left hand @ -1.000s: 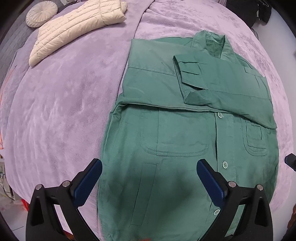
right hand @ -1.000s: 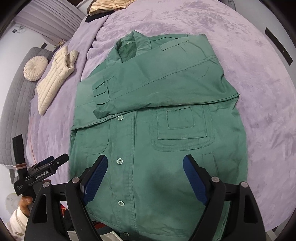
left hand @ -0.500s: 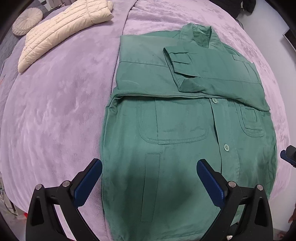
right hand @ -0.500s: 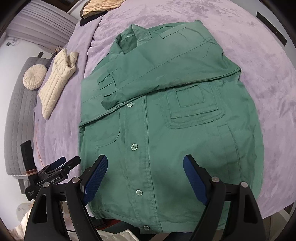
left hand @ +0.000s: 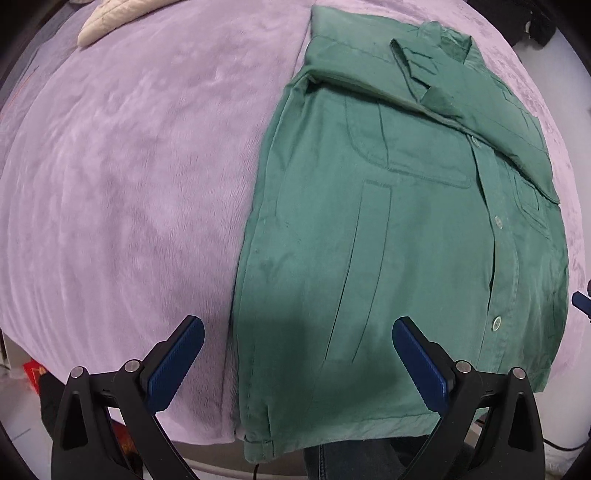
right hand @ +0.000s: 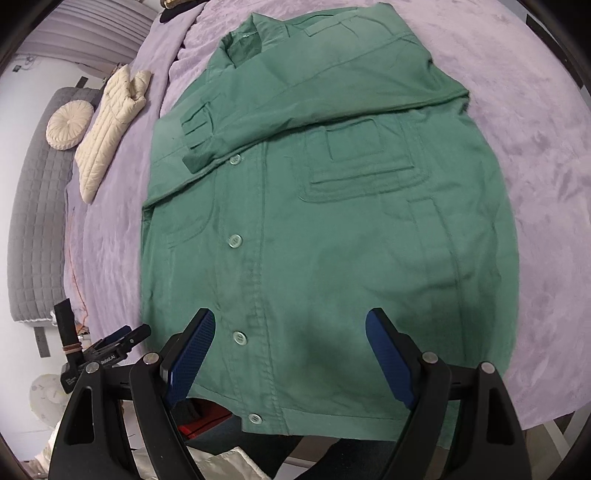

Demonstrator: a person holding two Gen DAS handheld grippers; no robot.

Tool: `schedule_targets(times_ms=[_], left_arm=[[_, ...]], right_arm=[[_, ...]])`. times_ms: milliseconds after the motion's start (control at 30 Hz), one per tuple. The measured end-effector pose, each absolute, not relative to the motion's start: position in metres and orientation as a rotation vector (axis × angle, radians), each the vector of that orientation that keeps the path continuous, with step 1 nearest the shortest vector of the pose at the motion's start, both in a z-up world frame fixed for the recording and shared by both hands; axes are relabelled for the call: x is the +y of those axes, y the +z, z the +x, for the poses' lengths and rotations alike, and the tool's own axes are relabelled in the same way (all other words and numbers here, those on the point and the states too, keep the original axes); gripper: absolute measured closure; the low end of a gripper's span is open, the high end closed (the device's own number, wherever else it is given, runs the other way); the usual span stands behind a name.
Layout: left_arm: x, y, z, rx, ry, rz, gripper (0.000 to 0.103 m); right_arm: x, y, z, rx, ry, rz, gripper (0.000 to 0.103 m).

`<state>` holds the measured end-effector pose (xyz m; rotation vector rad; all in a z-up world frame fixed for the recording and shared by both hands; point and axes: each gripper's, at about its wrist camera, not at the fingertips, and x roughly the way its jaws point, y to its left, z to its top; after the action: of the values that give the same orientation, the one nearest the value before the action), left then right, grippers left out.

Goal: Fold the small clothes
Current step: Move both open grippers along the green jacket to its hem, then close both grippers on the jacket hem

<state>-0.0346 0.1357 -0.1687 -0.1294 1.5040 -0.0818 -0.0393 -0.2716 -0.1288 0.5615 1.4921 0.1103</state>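
Note:
A green button-up jacket lies flat on a lilac plush blanket, collar far, both sleeves folded across the chest. Its hem reaches the near edge of the bed. My left gripper hovers open above the jacket's lower left corner, with its left pad over the blanket and its right pad over the cloth. My right gripper is open above the hem, beside the button placket. Nothing sits between either pair of pads. The left gripper also shows at the lower left of the right wrist view.
A cream quilted jacket and a round cream cushion lie at the far left of the bed. A grey quilted headboard runs along the left. Dark trousers and red items on the floor sit below the bed edge.
Both grippers have dropped closer to the jacket's hem. The left one has slid leftwards, so its pads now straddle the jacket's left edge. Both stay open.

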Motion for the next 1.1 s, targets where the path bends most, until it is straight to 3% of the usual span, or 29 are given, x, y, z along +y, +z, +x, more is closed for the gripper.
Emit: schedule_targets(times_ms=[467,1100], left_arm=[[0.119,-0.212,-0.107,1.604,-0.100,-0.160,0.001],[0.169,-0.197,-0.129,1.640,-0.187,-0.352,0.001]], right_arm=[[-0.383,-0.186,-0.161,1.580,-0.130,0.688,0.017],[-0.362,-0.210,-0.178,1.506,0.148,1.055,0.016]])
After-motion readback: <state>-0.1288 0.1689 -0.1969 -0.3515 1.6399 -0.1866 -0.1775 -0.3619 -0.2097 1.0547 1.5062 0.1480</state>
